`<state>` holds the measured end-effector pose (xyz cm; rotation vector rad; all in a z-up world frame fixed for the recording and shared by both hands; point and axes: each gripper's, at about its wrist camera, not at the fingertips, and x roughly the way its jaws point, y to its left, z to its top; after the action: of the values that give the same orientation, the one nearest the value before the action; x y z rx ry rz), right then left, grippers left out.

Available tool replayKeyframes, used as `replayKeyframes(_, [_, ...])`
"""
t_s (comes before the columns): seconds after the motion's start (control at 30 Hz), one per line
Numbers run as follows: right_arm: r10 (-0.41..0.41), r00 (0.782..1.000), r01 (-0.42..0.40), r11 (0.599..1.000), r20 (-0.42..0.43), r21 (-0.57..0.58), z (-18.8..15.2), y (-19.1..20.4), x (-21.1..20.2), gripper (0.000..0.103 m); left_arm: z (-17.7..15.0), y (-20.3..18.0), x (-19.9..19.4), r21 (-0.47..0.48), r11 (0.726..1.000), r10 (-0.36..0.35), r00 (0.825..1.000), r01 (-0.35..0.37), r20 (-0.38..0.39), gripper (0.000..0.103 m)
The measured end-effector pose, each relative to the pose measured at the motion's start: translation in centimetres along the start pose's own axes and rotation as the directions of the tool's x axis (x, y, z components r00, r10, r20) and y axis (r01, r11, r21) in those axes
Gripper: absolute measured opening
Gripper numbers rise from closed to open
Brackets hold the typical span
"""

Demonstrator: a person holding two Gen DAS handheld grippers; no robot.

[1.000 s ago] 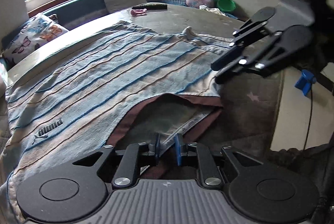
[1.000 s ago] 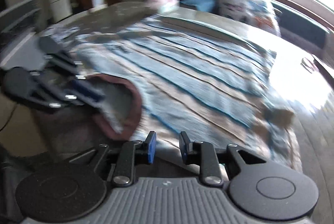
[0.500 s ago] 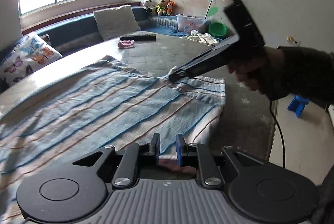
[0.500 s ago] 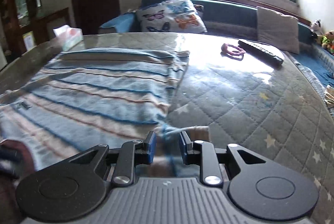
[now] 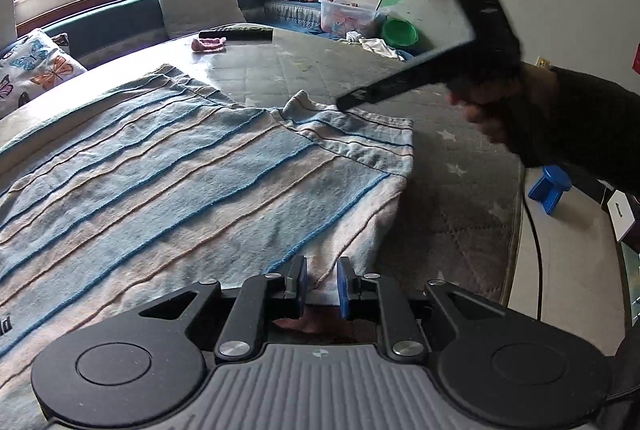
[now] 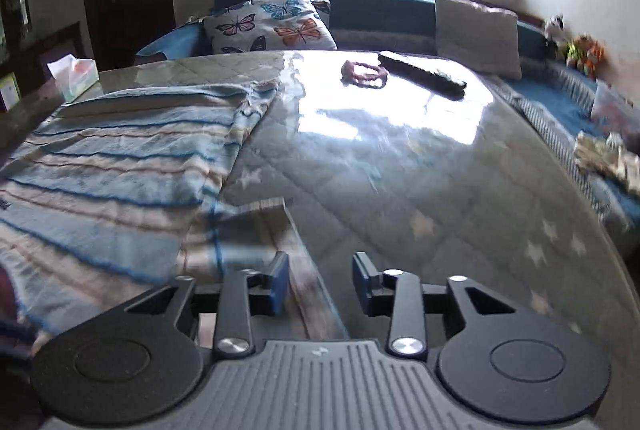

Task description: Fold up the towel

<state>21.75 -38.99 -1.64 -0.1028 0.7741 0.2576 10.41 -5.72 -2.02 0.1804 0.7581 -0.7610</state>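
A blue and beige striped towel (image 5: 180, 181) lies doubled over on the glass-topped table (image 5: 460, 165). My left gripper (image 5: 321, 286) is at the towel's near right corner, its blue pads shut on the edge, with a brown hem showing just beneath. In the left wrist view my right gripper (image 5: 352, 99), held in a person's hand (image 5: 492, 109), hovers over the far right corner. In the right wrist view the right gripper (image 6: 320, 282) has its jaws opening; the blurred corner of the towel (image 6: 120, 157) lies between the pads, which do not press on it.
A black remote (image 6: 422, 71) and a pink hair tie (image 6: 364, 73) lie on the far part of the table. A tissue box (image 6: 76, 73) stands at the left edge. Cushions (image 6: 272, 23) line the bench behind. A blue stool (image 5: 550, 185) stands on the floor to the right.
Both grippers carried the towel's edge across the table, laying the upper layer flat over the lower one. The right gripper's jaws widened and the corner came loose from them.
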Motion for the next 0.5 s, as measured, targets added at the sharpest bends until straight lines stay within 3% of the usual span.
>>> replayKeyframes(0.23, [0.003,1.0,-0.002,0.999,-0.025,0.052,-3.0,-0.9,-2.6,0.037,0.1,-0.8,0.3,0.011,1.0,-0.008,1.0,0.008,0.007,0.017])
replayKeyframes(0.3, [-0.001,1.0,0.002,0.999,-0.017,0.054,-3.4,-0.8,-2.8,0.016,0.3,-0.9,0.4,0.01,1.0,-0.007,1.0,0.007,0.008,0.017])
replayKeyframes(0.4, [-0.007,1.0,0.007,0.999,-0.008,0.053,-3.5,-0.7,-3.0,0.008,0.5,-1.1,0.7,0.006,1.0,-0.01,1.0,0.01,0.009,0.017])
replayKeyframes(0.5, [-0.055,0.998,0.054,0.998,0.027,0.032,-2.7,-0.9,-3.2,0.006,0.9,-1.4,1.2,0.005,1.0,-0.017,1.0,0.017,0.008,0.017])
